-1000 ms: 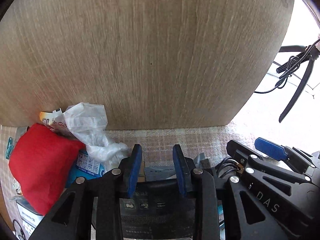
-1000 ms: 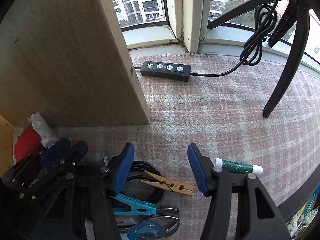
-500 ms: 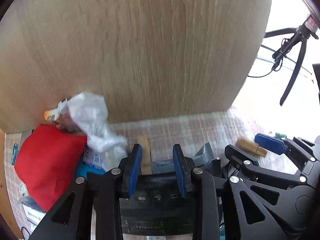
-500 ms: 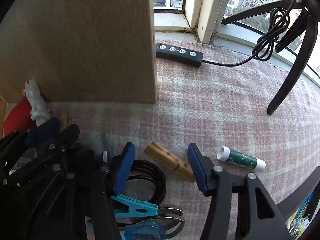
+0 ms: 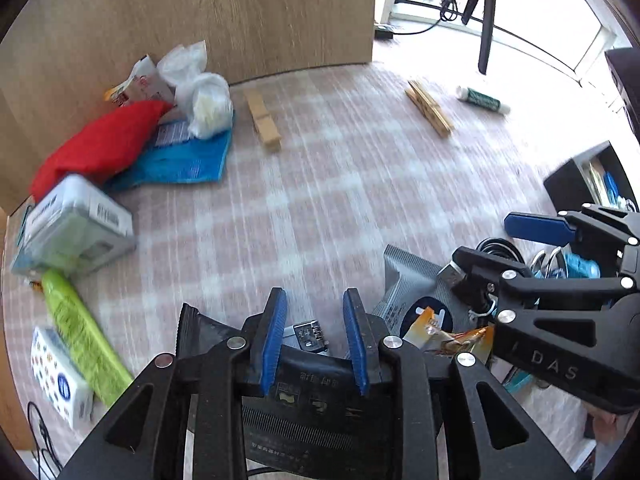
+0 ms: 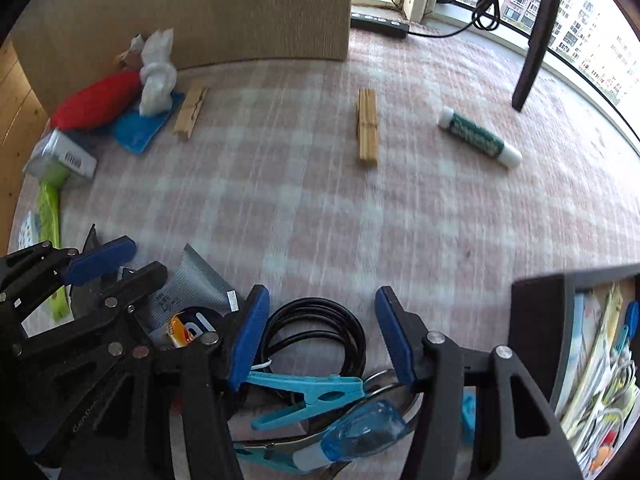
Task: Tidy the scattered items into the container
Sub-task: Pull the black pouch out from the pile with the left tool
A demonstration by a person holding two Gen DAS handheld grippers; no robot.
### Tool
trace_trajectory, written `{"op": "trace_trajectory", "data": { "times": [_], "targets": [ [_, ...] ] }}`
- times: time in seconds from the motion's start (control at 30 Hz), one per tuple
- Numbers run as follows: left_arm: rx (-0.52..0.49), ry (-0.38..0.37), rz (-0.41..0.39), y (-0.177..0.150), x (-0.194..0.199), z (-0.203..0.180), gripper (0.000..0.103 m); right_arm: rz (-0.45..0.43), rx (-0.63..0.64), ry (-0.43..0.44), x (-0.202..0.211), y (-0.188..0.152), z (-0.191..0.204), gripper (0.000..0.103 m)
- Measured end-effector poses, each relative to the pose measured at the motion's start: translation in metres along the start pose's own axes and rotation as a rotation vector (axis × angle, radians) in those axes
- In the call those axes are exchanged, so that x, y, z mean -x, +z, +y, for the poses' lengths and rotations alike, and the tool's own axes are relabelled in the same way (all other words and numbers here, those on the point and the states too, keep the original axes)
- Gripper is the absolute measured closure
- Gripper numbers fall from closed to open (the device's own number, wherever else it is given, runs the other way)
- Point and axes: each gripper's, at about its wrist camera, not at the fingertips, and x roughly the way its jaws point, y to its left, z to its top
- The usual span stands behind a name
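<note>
My left gripper [image 5: 315, 308] is closing its jaws on a black foil pouch [image 5: 312, 400], which sits pinched between the blue pads. My right gripper [image 6: 320, 332] stands open over a coiled black cable [image 6: 316, 305]; a turquoise peg [image 6: 304, 390] and a blue-handled tool [image 6: 360, 428] lie just beneath it. A grey packet [image 5: 404, 280] and an orange wrapper [image 5: 448, 336] lie between the two grippers. Farther out on the checked cloth are two wooden pegs [image 6: 368, 132] [image 6: 191, 110] and a glue stick [image 6: 478, 138]. The dark container [image 6: 536, 312], holding several items, is at the right.
Against the wooden panel [image 5: 240, 12] lie a red pouch [image 5: 100, 144], a blue packet [image 5: 180, 164] and a white plastic bag [image 5: 204, 100]. A tissue box [image 5: 72, 224] and a green packet [image 5: 84, 340] lie at the left. A tripod leg [image 5: 486, 32] stands at the back right.
Both grippers have drawn back from the wooden panel, so the wooden pegs and glue stick now lie farther off. The black pouch, cable and turquoise peg kept their place under the grippers.
</note>
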Motion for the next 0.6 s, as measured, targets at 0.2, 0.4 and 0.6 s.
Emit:
{"op": "trace_trajectory", "data": {
  "times": [0.2, 0.4, 0.6],
  "targets": [
    [0.070, -0.013, -0.024, -0.057, 0.039, 0.004, 0.076, 0.031, -0.003, 0.060, 0.028, -0.068, -0.001, 0.048],
    [0.214, -0.009, -0.060, -0.106, 0.073, 0.085, 0.076, 0.017, -0.010, 0.096, 0.058, -0.124, -0.024, 0.048],
    [0.266, -0.019, -0.052, -0.130, 0.090, 0.123, 0.075, -0.081, -0.121, 0.123, 0.081, -0.138, -0.040, 0.048]
  ]
}}
